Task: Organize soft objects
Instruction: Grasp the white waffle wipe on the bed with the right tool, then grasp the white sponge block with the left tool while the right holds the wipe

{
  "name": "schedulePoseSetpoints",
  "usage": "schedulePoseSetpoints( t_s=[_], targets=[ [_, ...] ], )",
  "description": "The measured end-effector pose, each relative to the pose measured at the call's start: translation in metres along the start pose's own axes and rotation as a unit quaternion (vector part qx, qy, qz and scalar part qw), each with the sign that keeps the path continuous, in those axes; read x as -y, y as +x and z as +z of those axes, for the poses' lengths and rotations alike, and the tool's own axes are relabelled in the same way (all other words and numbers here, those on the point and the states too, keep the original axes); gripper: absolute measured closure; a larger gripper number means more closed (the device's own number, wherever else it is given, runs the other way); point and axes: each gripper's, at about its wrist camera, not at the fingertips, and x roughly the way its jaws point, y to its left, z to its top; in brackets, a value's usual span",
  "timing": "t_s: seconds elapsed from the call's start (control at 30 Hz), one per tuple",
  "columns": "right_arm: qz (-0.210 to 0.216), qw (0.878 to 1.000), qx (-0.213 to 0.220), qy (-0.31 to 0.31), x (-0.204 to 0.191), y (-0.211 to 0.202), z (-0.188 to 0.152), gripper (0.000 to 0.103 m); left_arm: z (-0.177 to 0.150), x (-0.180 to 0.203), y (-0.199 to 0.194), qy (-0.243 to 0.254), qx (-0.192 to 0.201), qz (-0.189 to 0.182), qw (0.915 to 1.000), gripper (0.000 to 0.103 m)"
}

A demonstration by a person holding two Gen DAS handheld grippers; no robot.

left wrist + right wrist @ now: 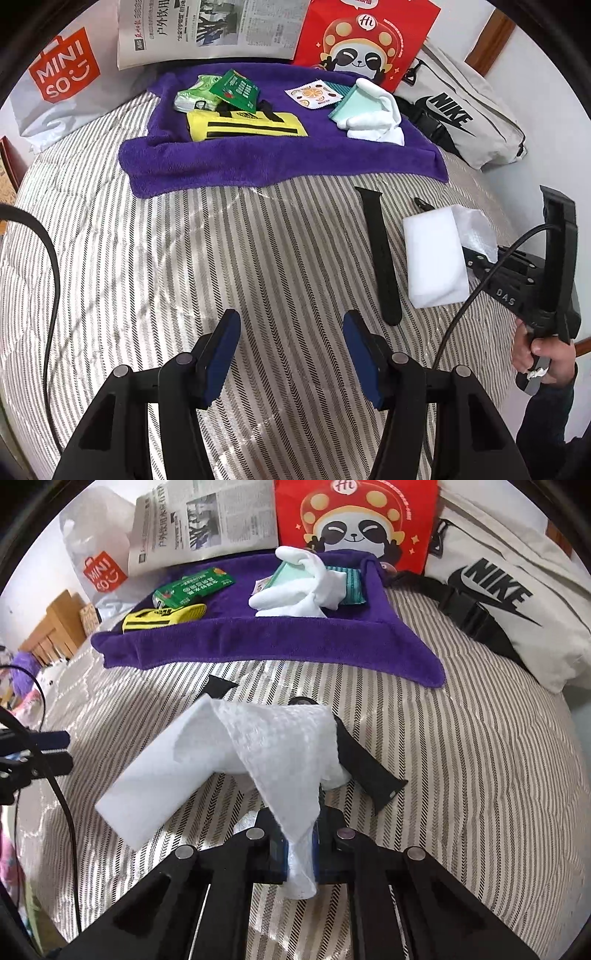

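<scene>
A purple towel (280,158) lies spread at the back of the striped bed, also in the right wrist view (266,642). On it lie a yellow pouch (245,125), green packets (218,92), a patterned sachet (314,94) and a white cloth (376,114) over a teal pad. My right gripper (300,843) is shut on a white foam sheet (236,753), lifted above the bed; it also shows in the left wrist view (436,258). My left gripper (291,350) is open and empty over the bedspread.
A black watch strap (380,254) lies on the bed beside the foam sheet. A Nike bag (461,118), a red panda bag (362,40), a newspaper (207,29) and a Miniso bag (62,81) line the back. A cable (51,266) hangs at left.
</scene>
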Motion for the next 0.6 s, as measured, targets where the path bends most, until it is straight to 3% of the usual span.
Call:
schedulePoseSetpoints(
  t_s=[0.13,0.33,0.53,0.6],
  targets=[
    [0.017,1.0,0.014,0.005,0.004,-0.018,-0.003,0.095,0.0,0.006,0.005,0.003,0.001,-0.014,0.9999,0.047],
    [0.007,0.999,0.028,0.015,0.019,-0.045,-0.012,0.095,0.005,0.029,0.012,0.031,0.003,-0.028,0.9991,0.047],
    [-0.006,0.999,0.035,0.039,0.044,-0.058,-0.024,0.095,0.013,0.065,0.008,0.07,0.014,-0.053,0.9961,0.041],
    [-0.008,0.998,0.037,0.045,0.05,-0.061,-0.027,0.095,0.016,0.077,0.006,0.082,0.019,-0.058,0.9947,0.035]
  ],
)
